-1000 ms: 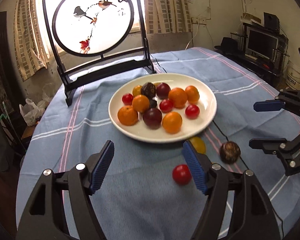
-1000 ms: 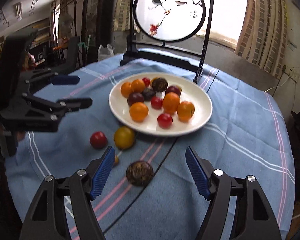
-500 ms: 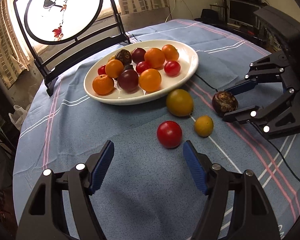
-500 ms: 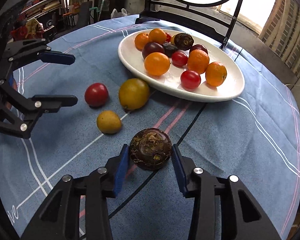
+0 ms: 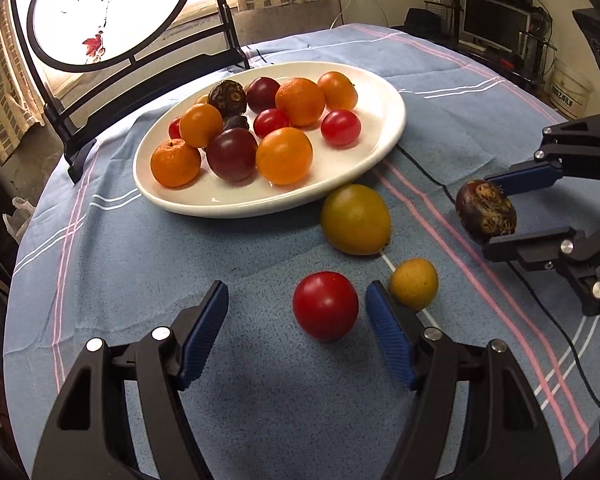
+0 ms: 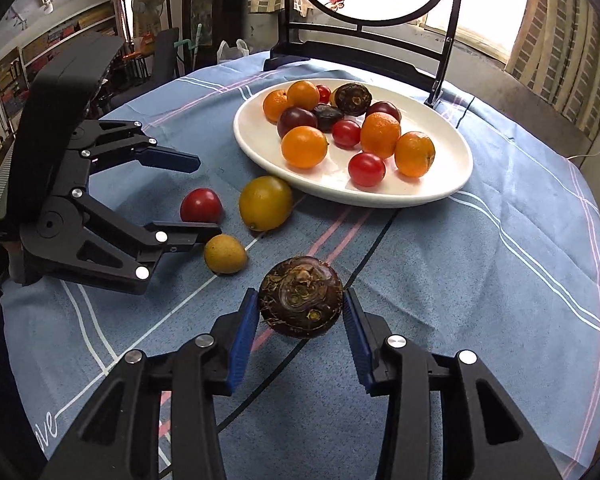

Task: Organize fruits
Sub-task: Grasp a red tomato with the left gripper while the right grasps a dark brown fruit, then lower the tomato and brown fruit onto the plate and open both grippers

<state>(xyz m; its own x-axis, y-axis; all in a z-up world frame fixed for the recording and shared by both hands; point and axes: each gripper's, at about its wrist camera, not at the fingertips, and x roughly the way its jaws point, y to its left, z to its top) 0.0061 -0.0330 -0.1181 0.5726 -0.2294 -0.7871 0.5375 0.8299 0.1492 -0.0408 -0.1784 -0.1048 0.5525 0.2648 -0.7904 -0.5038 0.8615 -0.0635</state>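
- Fruits are mostly piled on the white plate (image 5: 384, 92) sitting on the blue striped tablecloth (image 5: 140, 264): oranges, small red tomatoes, a couple of dark plums and one rough brown fruit.
- Round painted screen in a black stand (image 5: 148, 52) stands upright right behind the plate, with the window glowing through it.
- Left gripper (image 5: 296, 312) has its jaws closing, pads not pressing anything yet. The red tomato (image 5: 325, 305) lies on the cloth between them, nearer the right-hand pad.
- Right gripper (image 6: 300, 312) is clamped on the rough brown fruit (image 6: 301, 296), blue pads tight on both sides. Can't tell if it's touching the cloth.
- Yellow-green citrus (image 5: 356, 219) lies on the cloth just beside the plate's near rim.
- Small yellow fruit (image 5: 414, 284) lies loose near the tomato, just outside the left gripper's right-hand finger.
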